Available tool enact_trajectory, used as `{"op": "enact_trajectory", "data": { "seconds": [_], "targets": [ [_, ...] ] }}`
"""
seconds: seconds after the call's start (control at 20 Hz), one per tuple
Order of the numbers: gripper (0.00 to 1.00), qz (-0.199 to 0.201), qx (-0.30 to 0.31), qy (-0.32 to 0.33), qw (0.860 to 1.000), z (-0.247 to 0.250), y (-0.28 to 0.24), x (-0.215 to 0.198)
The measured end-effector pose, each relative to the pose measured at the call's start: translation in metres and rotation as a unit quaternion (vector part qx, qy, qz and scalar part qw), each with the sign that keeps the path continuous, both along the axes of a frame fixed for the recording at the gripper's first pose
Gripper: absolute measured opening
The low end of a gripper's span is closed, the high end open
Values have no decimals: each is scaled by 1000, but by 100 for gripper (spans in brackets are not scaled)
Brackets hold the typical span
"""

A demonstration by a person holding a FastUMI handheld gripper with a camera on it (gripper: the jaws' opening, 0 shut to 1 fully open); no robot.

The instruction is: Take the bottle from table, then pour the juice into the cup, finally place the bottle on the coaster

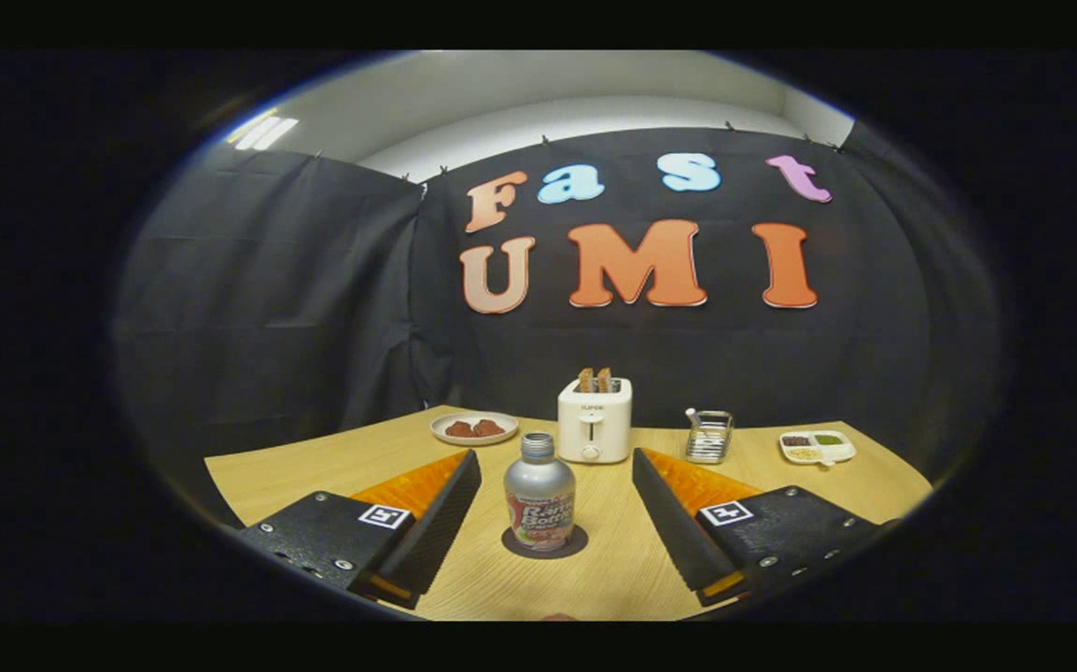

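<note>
One silver metal bottle (539,493) with a ribbed screw cap and a red-and-white printed label around its lower half stands upright on one dark round coaster (544,541), which lies on the light wooden table (314,467). The hand-held gripper (557,471) is spread wide open; its two black fingers (440,518) with orange backing sit either side of the bottle, well apart from it, touching nothing. Beyond the bottle stands one white toaster (594,420) with two slices of toast (594,379) poking from its top. Beside it on one side is one pale round plate (474,427) holding two brown pieces of food, and on the other one small wire basket (709,437), then one white divided dish (817,446) with three compartments.
</note>
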State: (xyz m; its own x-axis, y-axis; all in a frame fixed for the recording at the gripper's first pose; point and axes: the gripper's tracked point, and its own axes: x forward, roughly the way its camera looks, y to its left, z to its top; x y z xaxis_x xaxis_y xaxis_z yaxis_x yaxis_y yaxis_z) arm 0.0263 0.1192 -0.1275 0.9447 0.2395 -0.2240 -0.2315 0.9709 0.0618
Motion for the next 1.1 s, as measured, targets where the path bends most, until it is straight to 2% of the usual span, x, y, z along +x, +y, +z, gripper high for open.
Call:
{"op": "enact_trajectory", "data": {
  "seconds": [0.3,0.55,1.1],
  "targets": [
    [97,-35,-11,-40,999,39,-25,-14],
    [97,-48,-7,-56,997,59,-30,-24],
    [97,-43,-4,-94,995,86,-15,-32]
  ]
}}
